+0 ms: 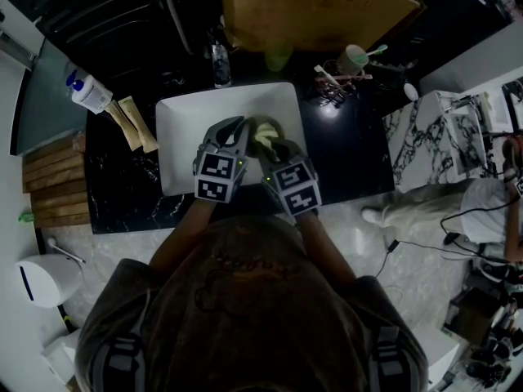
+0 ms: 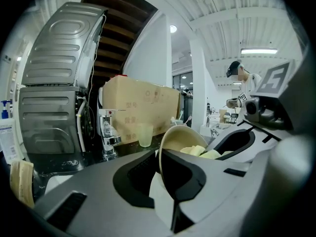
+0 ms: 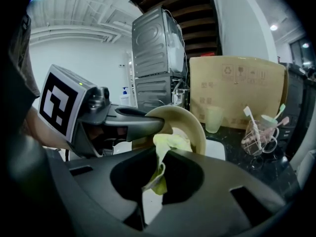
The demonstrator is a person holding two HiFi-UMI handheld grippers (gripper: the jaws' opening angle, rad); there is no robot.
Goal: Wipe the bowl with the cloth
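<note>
A beige bowl [image 1: 266, 126] hangs tilted on its side over the white sink [image 1: 181, 141]. My left gripper [image 1: 242, 131] is shut on the bowl's rim [image 2: 170, 141], one jaw inside and one outside. A yellow-green cloth [image 1: 263, 143] lies bunched inside the bowl. My right gripper [image 1: 275, 151] is shut on the cloth [image 3: 165, 149], whose upper end presses against the bowl's inner wall [image 3: 192, 125]. In the left gripper view the cloth [image 2: 200, 152] shows inside the bowl, with the right gripper [image 2: 236, 143] just behind it. The left gripper [image 3: 129, 118] crosses the right gripper view.
A chrome faucet [image 2: 107, 132] and a pale green cup [image 2: 145, 135] stand behind the sink in front of a cardboard box [image 2: 143, 106]. At the right stands a glass holding toothbrushes [image 3: 259, 132]. A soap bottle [image 1: 87, 93] and wooden boards [image 1: 54, 182] are at the left.
</note>
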